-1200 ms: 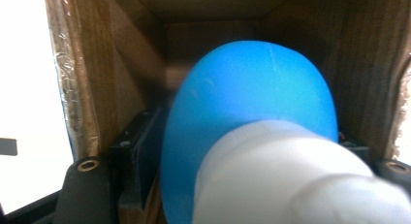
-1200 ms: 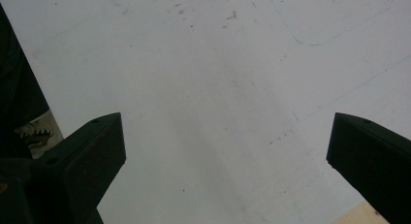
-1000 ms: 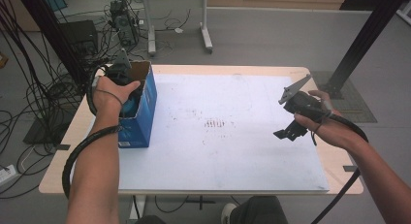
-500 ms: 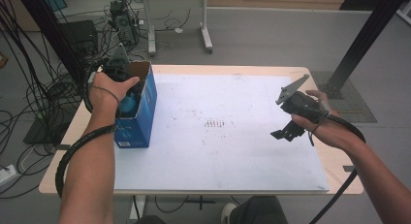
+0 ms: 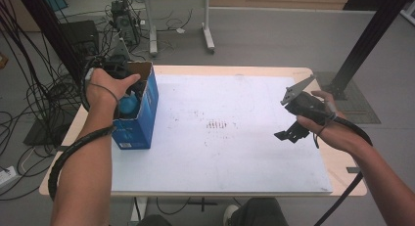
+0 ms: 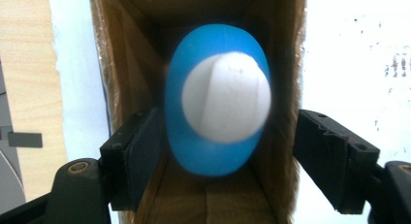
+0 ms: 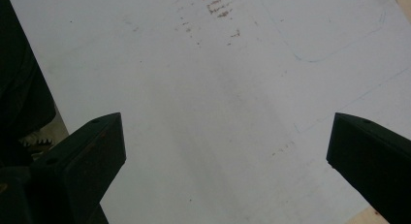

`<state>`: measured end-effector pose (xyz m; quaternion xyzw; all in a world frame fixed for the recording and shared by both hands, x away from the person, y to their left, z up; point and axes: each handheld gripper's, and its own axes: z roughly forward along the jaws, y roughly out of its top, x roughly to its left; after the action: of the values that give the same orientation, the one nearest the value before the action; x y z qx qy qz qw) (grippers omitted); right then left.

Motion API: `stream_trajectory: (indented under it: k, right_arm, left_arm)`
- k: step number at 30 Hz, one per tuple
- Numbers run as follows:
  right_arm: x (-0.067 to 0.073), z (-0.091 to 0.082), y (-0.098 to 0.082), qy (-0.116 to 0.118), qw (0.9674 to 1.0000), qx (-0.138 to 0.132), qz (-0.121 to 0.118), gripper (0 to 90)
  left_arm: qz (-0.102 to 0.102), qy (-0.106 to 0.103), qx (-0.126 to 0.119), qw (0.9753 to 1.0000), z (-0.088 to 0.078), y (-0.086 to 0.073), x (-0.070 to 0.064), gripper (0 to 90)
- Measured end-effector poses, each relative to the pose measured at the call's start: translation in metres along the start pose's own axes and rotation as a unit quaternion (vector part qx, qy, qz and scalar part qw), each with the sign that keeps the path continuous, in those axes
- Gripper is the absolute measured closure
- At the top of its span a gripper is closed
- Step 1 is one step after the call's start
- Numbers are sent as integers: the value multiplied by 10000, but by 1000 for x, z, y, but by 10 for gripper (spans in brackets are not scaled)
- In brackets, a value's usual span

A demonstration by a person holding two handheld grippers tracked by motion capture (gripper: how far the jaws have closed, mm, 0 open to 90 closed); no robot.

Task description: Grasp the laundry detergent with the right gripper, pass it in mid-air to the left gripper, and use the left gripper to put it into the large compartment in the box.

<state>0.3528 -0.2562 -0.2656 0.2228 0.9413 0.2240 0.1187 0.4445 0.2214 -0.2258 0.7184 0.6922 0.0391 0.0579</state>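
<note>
At nine o'clock, the left gripper (image 6: 218, 151), jaws just widened and apart, straddles a blue bottle (image 6: 216, 105) inside a cardboard box (image 5: 139, 116); at three o'clock, the right gripper (image 7: 225, 156) hovers wide open over the white mat (image 5: 235, 138).

No wording can be read anywhere. The blue cardboard box (image 5: 137, 121) at the left of the surface carries a pale label patch on its near face, too small to make out.
</note>
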Motion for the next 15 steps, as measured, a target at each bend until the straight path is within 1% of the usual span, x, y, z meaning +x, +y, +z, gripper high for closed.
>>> stream_trajectory:
  k: [5,8,12,15]
  right_arm:
    - [0,-3,0,-15,10000,14,40,4]
    - [-2,-5,0,-31,10000,36,71,4]
    - [-6,-4,0,-52,9999,59,137,4]
    - [-10,-3,1,-61,9998,90,137,4]
  left_arm:
    - [63,23,-144,9999,-19,-2,-3,241]
    - [143,55,-249,9996,-30,0,-9,224]
    - [325,24,-347,9989,-41,4,-23,207]
    - [444,-22,-392,9982,-44,9,-36,189]
